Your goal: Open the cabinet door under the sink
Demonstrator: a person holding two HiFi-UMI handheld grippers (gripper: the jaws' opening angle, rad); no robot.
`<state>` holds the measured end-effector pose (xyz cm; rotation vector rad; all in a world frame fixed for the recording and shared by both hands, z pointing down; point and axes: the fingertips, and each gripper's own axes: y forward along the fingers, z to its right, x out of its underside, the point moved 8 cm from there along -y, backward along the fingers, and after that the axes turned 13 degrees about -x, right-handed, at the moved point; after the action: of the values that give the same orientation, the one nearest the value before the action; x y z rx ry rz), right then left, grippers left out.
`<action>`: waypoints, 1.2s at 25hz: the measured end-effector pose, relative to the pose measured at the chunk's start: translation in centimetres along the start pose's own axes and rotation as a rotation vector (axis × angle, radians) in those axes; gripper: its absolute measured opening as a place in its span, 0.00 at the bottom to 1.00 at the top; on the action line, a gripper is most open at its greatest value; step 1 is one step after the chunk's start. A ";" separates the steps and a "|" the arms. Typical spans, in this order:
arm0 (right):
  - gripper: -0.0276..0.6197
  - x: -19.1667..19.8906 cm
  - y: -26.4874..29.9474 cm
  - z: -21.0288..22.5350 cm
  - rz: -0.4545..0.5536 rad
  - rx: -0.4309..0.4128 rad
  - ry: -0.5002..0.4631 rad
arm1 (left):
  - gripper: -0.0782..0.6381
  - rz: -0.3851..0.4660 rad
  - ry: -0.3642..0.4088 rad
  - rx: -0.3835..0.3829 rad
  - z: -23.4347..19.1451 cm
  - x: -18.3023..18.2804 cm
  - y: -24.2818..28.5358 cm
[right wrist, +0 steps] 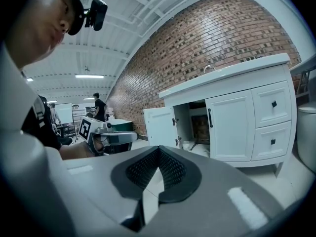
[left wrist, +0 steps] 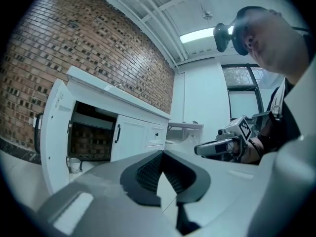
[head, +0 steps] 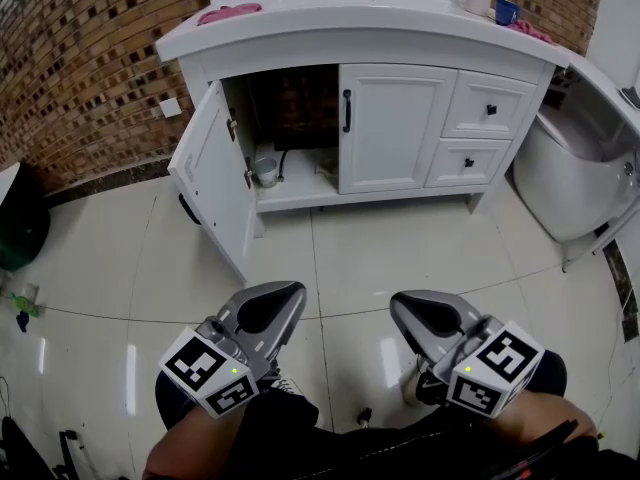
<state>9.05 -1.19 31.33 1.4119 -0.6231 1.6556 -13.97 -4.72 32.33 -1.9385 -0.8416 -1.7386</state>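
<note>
Hovering with left gripper (head: 268,306) and right gripper (head: 428,313) well back from the vanity (head: 395,128), both pinched closed on nothing; facing the under-sink cabinet door (head: 212,173), already swung wide, ahead, nearer the left gripper.

White panelled cabinet door (head: 215,173) — the left-hand leaf of the white vanity cabinet (head: 395,133) beneath the white sink top (head: 300,18) — stands fully open, upper left of centre in the head view. It hangs upright on two hinges at the cabinet's left wall and is swung outward, well clear of the opening. Its plain inner face is turned toward the exposed dark compartment. A black handle (head: 187,208) shows on the outer face, near the free edge. In the left gripper view the door (left wrist: 54,132) sits at mid-left; in the right gripper view the door (right wrist: 159,126) sits just right of centre — open in both.
</note>
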 end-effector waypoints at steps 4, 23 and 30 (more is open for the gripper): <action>0.05 0.1 0.0 0.1 -0.005 0.005 0.003 | 0.11 0.006 0.017 0.006 0.3 -0.2 0.0; 0.05 0.3 0.1 0.0 -0.018 0.006 -0.007 | 0.12 0.008 0.027 -0.009 0.3 -0.2 -0.1; 0.05 0.3 0.1 0.1 -0.016 0.005 -0.004 | 0.11 0.003 0.030 -0.024 0.2 -0.1 0.0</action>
<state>9.00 -1.21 31.59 1.4203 -0.6087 1.6440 -13.86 -4.60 32.24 -1.9234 -0.8104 -1.7791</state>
